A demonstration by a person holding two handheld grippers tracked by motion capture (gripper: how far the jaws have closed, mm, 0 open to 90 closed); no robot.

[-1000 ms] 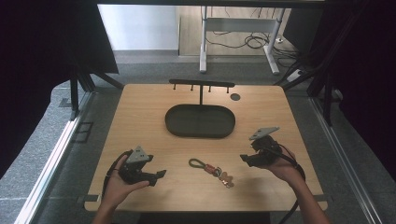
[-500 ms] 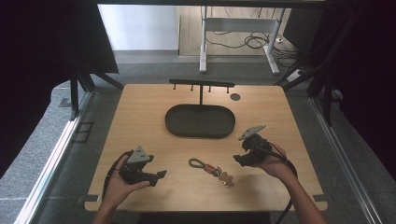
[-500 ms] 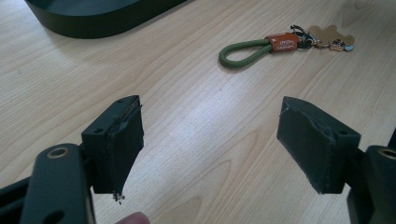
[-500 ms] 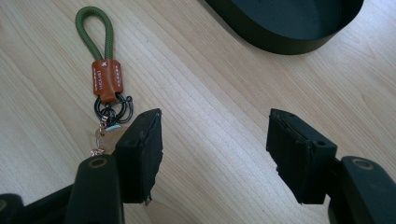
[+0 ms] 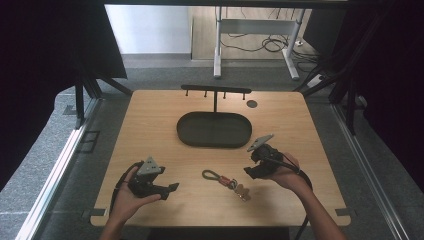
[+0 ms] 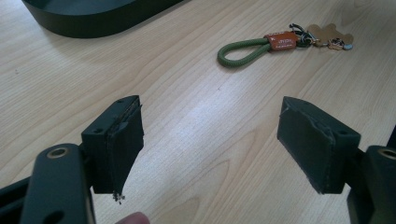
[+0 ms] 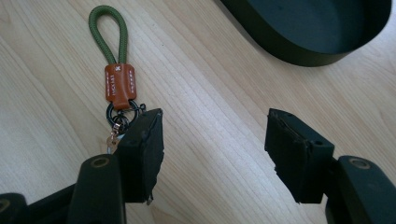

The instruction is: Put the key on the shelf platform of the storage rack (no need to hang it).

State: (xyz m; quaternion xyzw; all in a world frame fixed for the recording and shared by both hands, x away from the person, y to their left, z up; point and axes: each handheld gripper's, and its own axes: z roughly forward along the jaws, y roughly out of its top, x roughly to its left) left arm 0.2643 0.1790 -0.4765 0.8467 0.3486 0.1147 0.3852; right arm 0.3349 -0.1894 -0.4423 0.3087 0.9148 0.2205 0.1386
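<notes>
A keychain lies flat on the wooden desk, near the front edge and between the two hands. It has a green cord loop, an orange leather tab, a dark ring and small keys with a tan tag. The loop end points toward the person's left, the keys toward the right.

The right gripper sits just to the right of the keys, held low over the desk. In the right gripper view its jaws stand wide apart with nothing between them — one jaw pad covers part of the ring and keys, though whether it touches them cannot be told.

The left gripper rests in the left hand near the front left of the desk, well apart from the keychain. Its jaws are also spread wide and empty, pointing toward the keychain.

Farther back, at the desk's middle, lies a dark oval tray — behind it stands a black rack with small hooks.
</notes>
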